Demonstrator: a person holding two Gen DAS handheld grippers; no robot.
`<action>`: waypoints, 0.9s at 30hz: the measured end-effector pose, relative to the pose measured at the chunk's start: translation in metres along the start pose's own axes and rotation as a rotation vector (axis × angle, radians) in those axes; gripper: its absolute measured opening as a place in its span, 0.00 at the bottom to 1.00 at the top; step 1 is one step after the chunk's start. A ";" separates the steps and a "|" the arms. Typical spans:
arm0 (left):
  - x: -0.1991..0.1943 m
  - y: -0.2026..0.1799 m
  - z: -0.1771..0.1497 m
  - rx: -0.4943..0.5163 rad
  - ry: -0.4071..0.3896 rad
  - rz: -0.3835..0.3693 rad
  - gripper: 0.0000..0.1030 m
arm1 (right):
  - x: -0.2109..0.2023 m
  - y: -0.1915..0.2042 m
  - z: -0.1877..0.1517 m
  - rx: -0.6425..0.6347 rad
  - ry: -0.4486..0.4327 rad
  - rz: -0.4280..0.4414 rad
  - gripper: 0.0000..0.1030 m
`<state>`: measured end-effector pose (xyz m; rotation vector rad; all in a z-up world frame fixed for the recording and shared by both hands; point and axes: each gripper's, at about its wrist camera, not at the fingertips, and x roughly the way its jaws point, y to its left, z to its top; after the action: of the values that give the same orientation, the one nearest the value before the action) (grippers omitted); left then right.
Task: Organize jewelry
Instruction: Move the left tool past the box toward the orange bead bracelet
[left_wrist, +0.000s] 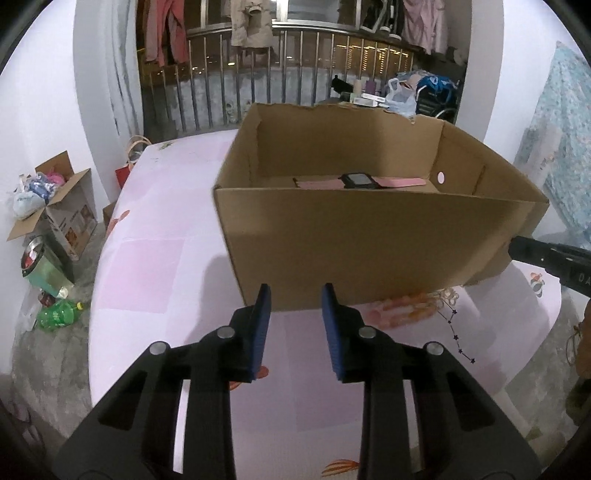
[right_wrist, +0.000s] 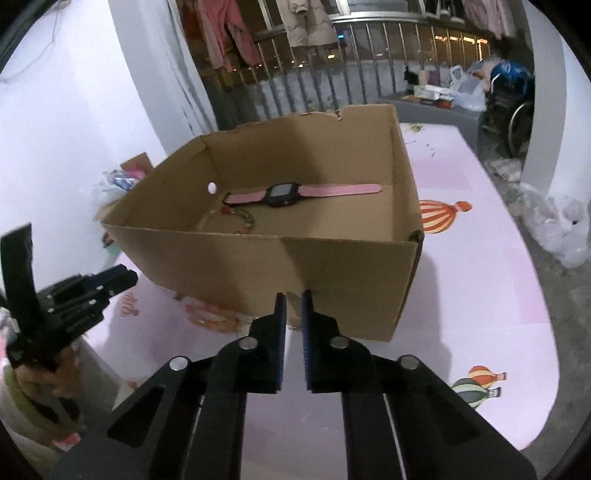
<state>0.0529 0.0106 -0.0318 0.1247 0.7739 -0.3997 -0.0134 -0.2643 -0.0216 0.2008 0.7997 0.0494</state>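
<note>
Left tongs (left_wrist: 295, 295) released, pads apart with nothing between them, hovering over the pink mat (left_wrist: 155, 280) just short of the cardboard box (left_wrist: 369, 236). Right tongs (right_wrist: 294, 301) nearly clenched, narrow slit between the pads, nothing gripped, tips close to the box's near wall. Pink-strapped watch (right_wrist: 284, 194) lies flat on the box floor, ahead of both tongs, near the far wall. Beaded bracelet (right_wrist: 242, 218) also inside, just in front of the watch, toward the left of the right tongs. A thin dark chain (left_wrist: 456, 338) lies on the mat outside the box, right of the left tongs.
</note>
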 end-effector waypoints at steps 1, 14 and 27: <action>0.001 -0.002 0.000 0.009 0.002 0.002 0.26 | 0.000 0.002 -0.001 -0.006 -0.009 -0.014 0.06; 0.005 -0.001 -0.001 0.009 0.017 -0.040 0.26 | 0.007 0.010 -0.001 -0.043 -0.060 -0.138 0.10; 0.027 -0.063 -0.018 0.245 0.110 -0.255 0.30 | 0.027 -0.003 -0.018 0.025 0.051 -0.057 0.10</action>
<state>0.0331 -0.0512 -0.0611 0.2811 0.8502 -0.7344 -0.0076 -0.2615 -0.0531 0.2008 0.8572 -0.0097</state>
